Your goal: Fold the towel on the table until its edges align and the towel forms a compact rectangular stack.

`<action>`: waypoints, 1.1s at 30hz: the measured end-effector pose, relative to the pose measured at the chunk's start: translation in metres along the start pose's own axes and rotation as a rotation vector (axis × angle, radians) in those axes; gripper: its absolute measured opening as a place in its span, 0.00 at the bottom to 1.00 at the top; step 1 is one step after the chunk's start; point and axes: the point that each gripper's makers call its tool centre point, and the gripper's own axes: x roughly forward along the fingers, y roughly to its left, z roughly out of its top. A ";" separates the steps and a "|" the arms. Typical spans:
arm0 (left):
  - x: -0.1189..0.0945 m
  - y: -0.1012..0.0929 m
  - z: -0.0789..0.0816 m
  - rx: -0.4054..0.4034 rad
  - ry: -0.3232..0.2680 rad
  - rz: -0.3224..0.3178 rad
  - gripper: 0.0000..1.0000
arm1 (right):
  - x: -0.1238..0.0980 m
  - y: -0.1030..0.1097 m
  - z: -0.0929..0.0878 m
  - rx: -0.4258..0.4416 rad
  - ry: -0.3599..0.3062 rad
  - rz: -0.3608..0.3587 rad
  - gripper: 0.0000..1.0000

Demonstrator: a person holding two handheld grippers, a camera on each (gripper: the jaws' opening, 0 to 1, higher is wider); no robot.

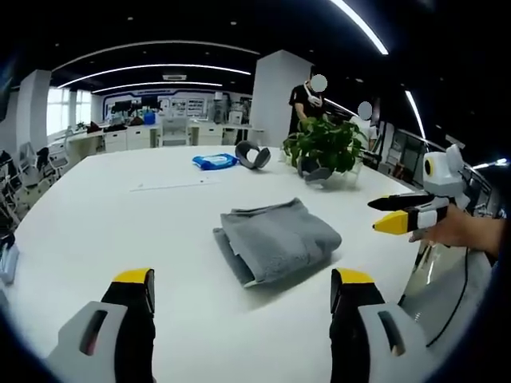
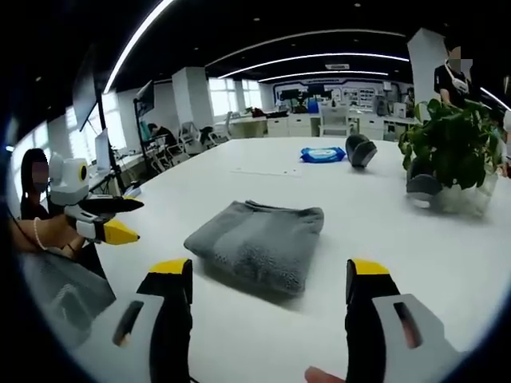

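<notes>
The big white table [image 1: 96,215] holds everything here, and it runs far back toward the room's desks. Near the middle of the table lies the gray towel [image 1: 279,239], already folded into a thick, neat stack with its edges close to lined up. It looks soft and floppy and light, so I think it would sag if lifted by one corner. The best place to grab it looks like the layered edge at a corner, pinching all the layers at once so none slip out. Behind the towel stands a green plant [image 1: 323,144] in a pot, with a dark headset [image 1: 253,154] and a blue packet [image 1: 214,162] beside it, well apart from the towel. The left gripper [image 1: 243,291] has its jaws wide apart and holds nothing, and it hovers just short of the towel. The right gripper [image 2: 270,279] is also spread wide and empty, near the towel's other side. The left gripper view shows the open layered end of the towel, with a pale tag or edge peeking out low down. The right gripper view shows the smooth rounded fold instead, and a fingertip [image 2: 319,375] at the bottom between the jaws.
</notes>
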 end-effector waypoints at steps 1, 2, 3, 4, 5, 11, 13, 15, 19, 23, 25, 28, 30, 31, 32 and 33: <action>0.000 -0.001 0.000 0.000 0.001 -0.001 0.93 | -0.001 -0.001 0.001 0.002 -0.003 -0.002 0.78; 0.000 -0.001 0.000 0.002 0.000 -0.002 0.93 | -0.001 -0.001 0.001 0.004 -0.006 -0.004 0.78; 0.001 -0.001 0.000 0.006 0.001 -0.002 0.93 | -0.001 -0.002 0.002 0.007 -0.008 -0.006 0.78; 0.001 -0.002 0.000 0.009 0.002 -0.003 0.93 | -0.002 -0.002 0.002 0.007 -0.009 -0.006 0.78; 0.001 -0.002 0.000 0.014 0.004 -0.001 0.93 | -0.001 -0.003 0.003 0.005 -0.011 -0.007 0.78; 0.000 0.002 -0.001 0.006 0.006 0.011 0.93 | 0.001 0.000 0.001 -0.026 0.003 -0.001 0.77; 0.000 0.004 0.001 0.007 -0.001 0.016 0.93 | 0.002 0.001 0.000 -0.033 0.006 0.002 0.77; 0.000 0.004 0.001 0.005 -0.003 0.019 0.93 | 0.001 0.002 0.000 -0.034 0.007 0.004 0.77; -0.001 0.005 0.005 0.002 -0.016 0.022 0.93 | 0.001 0.002 -0.001 -0.035 0.011 0.003 0.77; -0.002 0.005 0.008 -0.005 -0.027 0.023 0.93 | 0.000 0.001 -0.003 -0.032 0.016 0.001 0.77; -0.002 0.004 0.008 -0.004 -0.028 0.022 0.93 | -0.001 0.000 -0.002 -0.029 0.012 -0.001 0.77; 0.000 0.005 0.004 -0.002 -0.010 0.021 0.93 | -0.001 -0.001 -0.001 -0.019 0.010 -0.004 0.77; -0.002 0.005 0.004 0.007 -0.014 0.023 0.92 | -0.001 -0.002 0.001 -0.021 -0.001 -0.008 0.77; -0.002 0.006 0.004 0.005 -0.013 0.025 0.92 | 0.000 -0.002 0.002 -0.021 -0.004 -0.007 0.77; -0.003 0.006 0.005 -0.003 -0.016 0.025 0.92 | 0.000 -0.001 0.003 -0.022 -0.004 -0.007 0.77; -0.003 0.007 0.006 -0.006 -0.022 0.024 0.92 | 0.000 -0.001 0.002 -0.027 -0.001 -0.008 0.77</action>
